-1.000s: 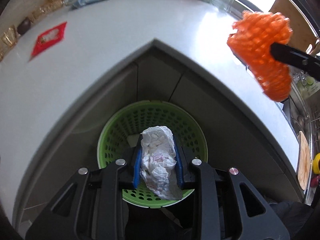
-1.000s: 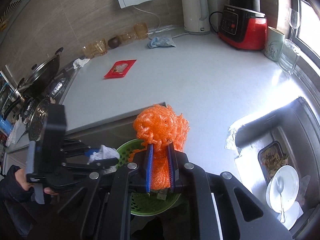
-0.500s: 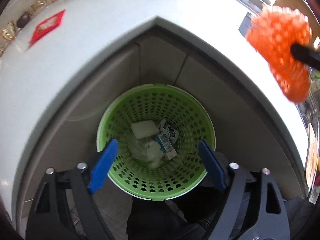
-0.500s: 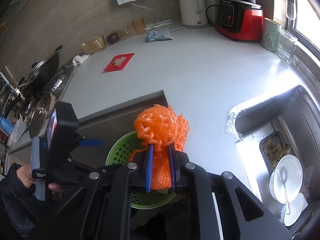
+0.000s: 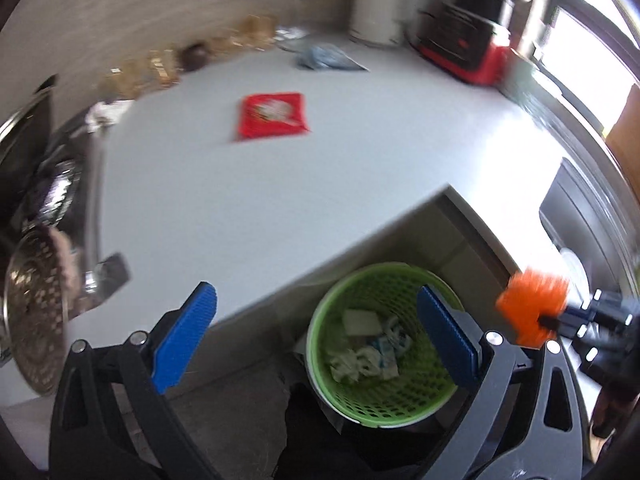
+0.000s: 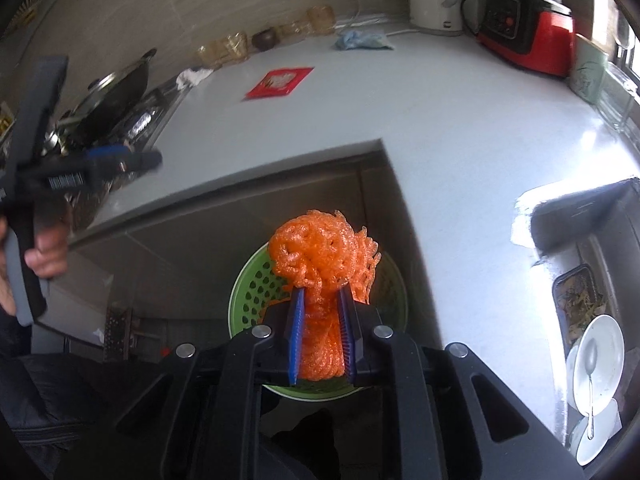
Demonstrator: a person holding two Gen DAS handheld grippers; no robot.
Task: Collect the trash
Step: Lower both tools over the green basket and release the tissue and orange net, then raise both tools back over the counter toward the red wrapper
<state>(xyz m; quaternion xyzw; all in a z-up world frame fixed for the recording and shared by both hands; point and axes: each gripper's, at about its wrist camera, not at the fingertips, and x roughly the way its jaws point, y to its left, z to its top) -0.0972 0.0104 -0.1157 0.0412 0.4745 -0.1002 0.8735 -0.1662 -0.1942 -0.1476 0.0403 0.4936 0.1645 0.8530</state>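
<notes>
Left wrist view: left gripper (image 5: 316, 338), jaws spread and empty, beside the green basket (image 5: 320, 332) holding crumpled wrappers (image 5: 366, 354). Right wrist view: right gripper (image 6: 322, 338) pinching orange foam netting (image 6: 322, 256) above the basket; red packet (image 6: 279, 82) on countertop (image 6: 420, 120).

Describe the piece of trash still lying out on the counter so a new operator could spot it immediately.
Start from the white countertop that wraps around the corner above the green basket. In its open middle, short of the red blender and the blue cloth at the back wall, lies the red wrapper. It is flat, roughly square and bright red with a pale printed centre, and nothing touches it.
</notes>
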